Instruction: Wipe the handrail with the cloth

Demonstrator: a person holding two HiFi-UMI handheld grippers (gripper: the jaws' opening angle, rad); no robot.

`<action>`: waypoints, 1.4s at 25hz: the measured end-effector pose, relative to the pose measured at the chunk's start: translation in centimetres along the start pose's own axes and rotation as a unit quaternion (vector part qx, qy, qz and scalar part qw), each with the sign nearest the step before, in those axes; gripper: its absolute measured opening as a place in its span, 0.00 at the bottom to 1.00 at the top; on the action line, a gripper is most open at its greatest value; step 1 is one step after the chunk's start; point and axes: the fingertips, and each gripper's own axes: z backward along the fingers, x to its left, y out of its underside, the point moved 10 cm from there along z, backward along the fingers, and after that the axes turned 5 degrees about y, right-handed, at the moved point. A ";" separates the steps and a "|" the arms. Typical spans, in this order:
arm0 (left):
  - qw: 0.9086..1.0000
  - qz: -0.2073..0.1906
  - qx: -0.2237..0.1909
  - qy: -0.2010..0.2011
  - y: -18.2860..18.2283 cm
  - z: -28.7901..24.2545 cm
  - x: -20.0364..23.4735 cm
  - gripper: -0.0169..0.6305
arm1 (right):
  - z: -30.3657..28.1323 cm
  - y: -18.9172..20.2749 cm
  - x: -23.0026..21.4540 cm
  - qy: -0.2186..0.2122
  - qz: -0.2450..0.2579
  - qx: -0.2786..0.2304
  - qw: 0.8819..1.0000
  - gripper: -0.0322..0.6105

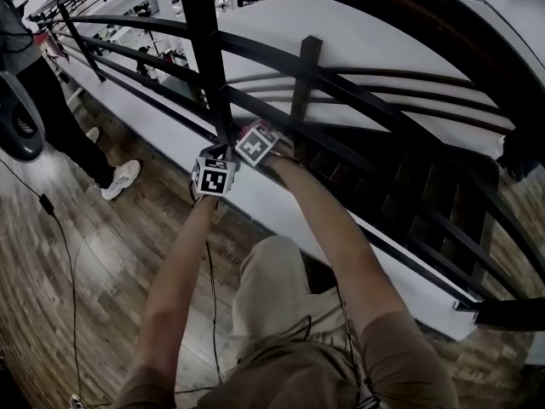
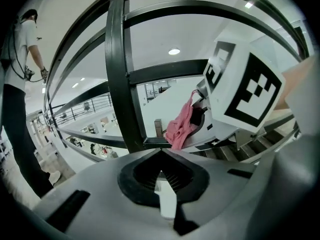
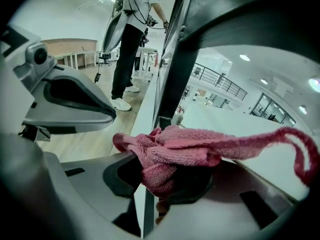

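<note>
Right gripper [image 3: 167, 184] pinches a pink cloth [image 3: 175, 156] close beside the post [image 3: 172, 74], ready for wiping. Left gripper [image 2: 161, 176] sits alongside, jaws pressed together, empty.

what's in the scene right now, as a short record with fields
left gripper: shut, empty, beside the right one
right gripper: shut on pink cloth
cloth shape: bunched in the jaws, one end trailing loose
railing post: black, upright, just ahead of both grippers
cloth touching railing: cannot tell
bystander: standing on the wood floor, further along the railing
</note>
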 end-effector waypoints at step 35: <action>0.984 -0.089 -0.055 0.143 -4.6 0.8 -23.1 0.05 | 19.4 22.8 -1.6 0.064 -0.034 0.037 0.997 0.25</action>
